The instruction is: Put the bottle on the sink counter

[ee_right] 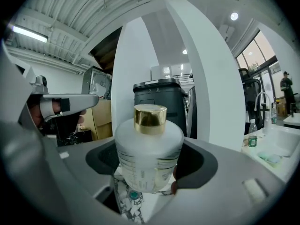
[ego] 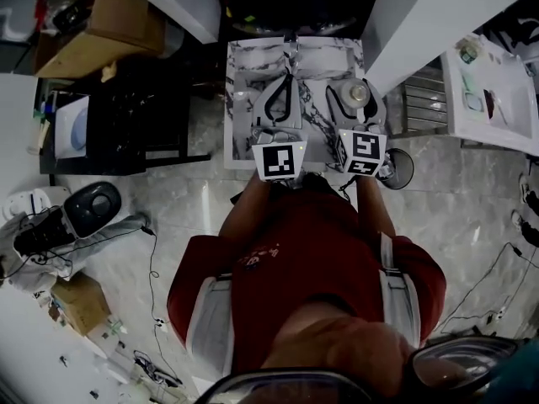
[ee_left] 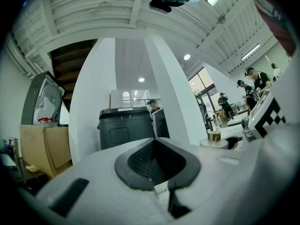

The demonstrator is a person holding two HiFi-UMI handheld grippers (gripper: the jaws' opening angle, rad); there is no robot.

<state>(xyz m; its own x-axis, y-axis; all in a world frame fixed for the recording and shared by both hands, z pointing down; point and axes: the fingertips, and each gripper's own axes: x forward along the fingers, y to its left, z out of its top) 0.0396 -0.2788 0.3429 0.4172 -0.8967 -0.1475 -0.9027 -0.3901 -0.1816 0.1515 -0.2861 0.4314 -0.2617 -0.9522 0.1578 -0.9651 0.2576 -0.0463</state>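
Observation:
A frosted white bottle (ee_right: 149,156) with a gold cap stands upright between the jaws of my right gripper (ee_right: 149,172), and their dark pads press on its sides. From above, the bottle (ego: 360,93) and right gripper (ego: 358,99) hang over the right side of a small marble-patterned table (ego: 244,74). My left gripper (ego: 285,82) is beside it over the table's middle, with its curved jaws meeting at the tips and nothing between them. In the left gripper view the jaws (ee_left: 157,165) are together, and the bottle's gold cap (ee_left: 214,136) shows at the right.
A white sink counter (ego: 493,99) lies to the right, and its basin and faucet (ee_right: 262,104) show in the right gripper view with a small water bottle (ee_right: 252,135). A black bin (ee_right: 157,97) and white pillars stand ahead. Cardboard boxes (ego: 118,23) and a black cart (ego: 126,116) are at the left.

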